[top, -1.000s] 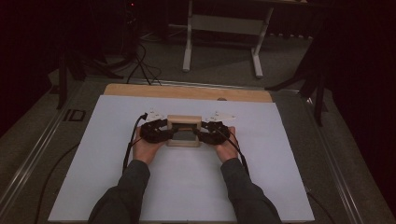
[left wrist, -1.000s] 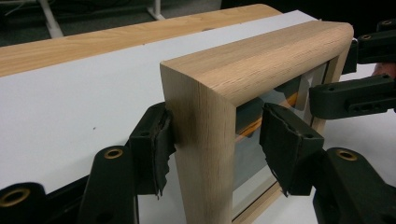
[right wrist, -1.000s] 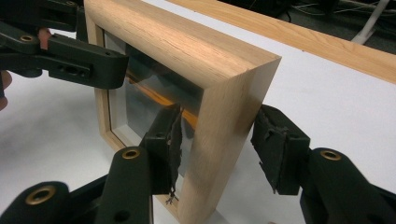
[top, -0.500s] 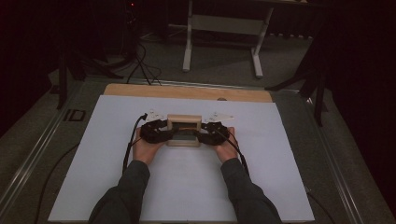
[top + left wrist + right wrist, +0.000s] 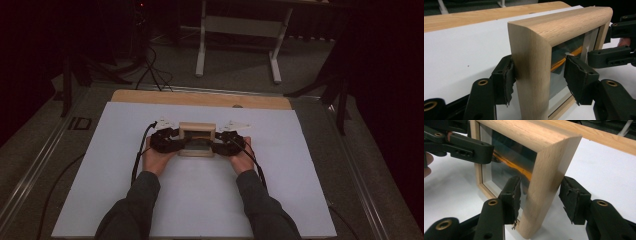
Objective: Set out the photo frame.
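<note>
1. Wooden picture frame (image 5: 197, 139) standing upright near the middle of the white sheet (image 5: 115, 165) on the table (image 5: 200, 98); glazed front facing the person, light wood with rounded edges.
2. Left hand-held gripper (image 5: 176, 145) at the frame's left upright; right hand-held gripper (image 5: 218, 147) at the right upright. Both held level, one hand behind each, forearms in dark sleeves (image 5: 131, 210) entering from the bottom of the high view.
3. Left gripper view: jaws straddling the left upright of the frame (image 5: 534, 65). Outer pad (image 5: 505, 80) lying against the outer wood face; inner pad (image 5: 577, 75) standing clear of the glass, visible gap. Jaws just opened a little further, frame upright between them, not clamped.
4. Right gripper view: jaws straddling the right upright of the frame (image 5: 541, 177). Inner pad (image 5: 512, 197) close to the glass side, contact not certain; outer pad (image 5: 574, 197) apart from the wood, gap visible. Jaws wide, no squeeze on the frame.
5. Pad rubber frayed at the edges on both grippers.
6. Orange streak behind the glass (image 5: 511, 165); the rest of what lies behind the glass too dark to tell.
7. Other gripper's black jaw visible at the far side of the frame in each gripper view.
8. Bare wooden strip of the table beyond the sheet's far edge; black cable (image 5: 139, 155) trailing from the left gripper over the sheet.
</note>
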### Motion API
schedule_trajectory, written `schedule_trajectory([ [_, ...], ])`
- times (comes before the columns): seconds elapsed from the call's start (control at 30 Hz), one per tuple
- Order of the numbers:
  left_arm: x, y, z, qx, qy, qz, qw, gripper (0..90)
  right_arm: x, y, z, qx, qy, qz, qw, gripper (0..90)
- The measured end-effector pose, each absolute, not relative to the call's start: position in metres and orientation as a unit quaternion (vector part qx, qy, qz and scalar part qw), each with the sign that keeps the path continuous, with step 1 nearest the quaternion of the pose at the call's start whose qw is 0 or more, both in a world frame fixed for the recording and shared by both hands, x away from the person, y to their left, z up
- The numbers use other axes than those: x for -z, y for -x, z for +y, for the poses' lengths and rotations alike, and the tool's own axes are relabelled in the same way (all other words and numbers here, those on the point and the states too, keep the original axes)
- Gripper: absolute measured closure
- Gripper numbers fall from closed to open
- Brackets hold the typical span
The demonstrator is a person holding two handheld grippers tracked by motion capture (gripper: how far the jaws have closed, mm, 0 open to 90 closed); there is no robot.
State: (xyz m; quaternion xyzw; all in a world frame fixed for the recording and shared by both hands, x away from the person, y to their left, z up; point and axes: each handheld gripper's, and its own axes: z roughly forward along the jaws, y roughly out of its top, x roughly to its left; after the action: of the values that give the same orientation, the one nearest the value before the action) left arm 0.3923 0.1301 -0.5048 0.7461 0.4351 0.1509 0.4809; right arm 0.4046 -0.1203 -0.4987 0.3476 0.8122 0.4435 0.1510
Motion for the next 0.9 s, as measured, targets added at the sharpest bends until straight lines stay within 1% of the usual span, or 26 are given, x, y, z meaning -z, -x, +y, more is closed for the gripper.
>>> schedule_trajectory([
  [0.03,0.5055,-0.3928,0.1301,-0.148,-0.747,0.437,0.479,39.1,0.4993,-0.4047,-0.1203,-0.442,-0.348,0.813,0.15,50.1],
  [0.07,0.5063,-0.3931,0.1303,-0.145,-0.747,0.438,0.479,38.9,0.5001,-0.4051,-0.1204,-0.441,-0.348,0.814,0.149,49.7],
  [0.2,0.5067,-0.3933,0.1303,-0.142,-0.748,0.437,0.478,39.3,0.5029,-0.4053,-0.1205,-0.441,-0.35,0.814,0.144,48.8],
  [0.3,0.5069,-0.3935,0.1294,-0.141,-0.75,0.432,0.48,41.2,0.5045,-0.4049,-0.12,-0.44,-0.348,0.816,0.14,48.7],
  [0.9,0.508,-0.3976,0.1303,-0.127,-0.75,0.428,0.489,39.8,0.5048,-0.4011,-0.1212,-0.442,-0.348,0.815,0.137,48.4],
])
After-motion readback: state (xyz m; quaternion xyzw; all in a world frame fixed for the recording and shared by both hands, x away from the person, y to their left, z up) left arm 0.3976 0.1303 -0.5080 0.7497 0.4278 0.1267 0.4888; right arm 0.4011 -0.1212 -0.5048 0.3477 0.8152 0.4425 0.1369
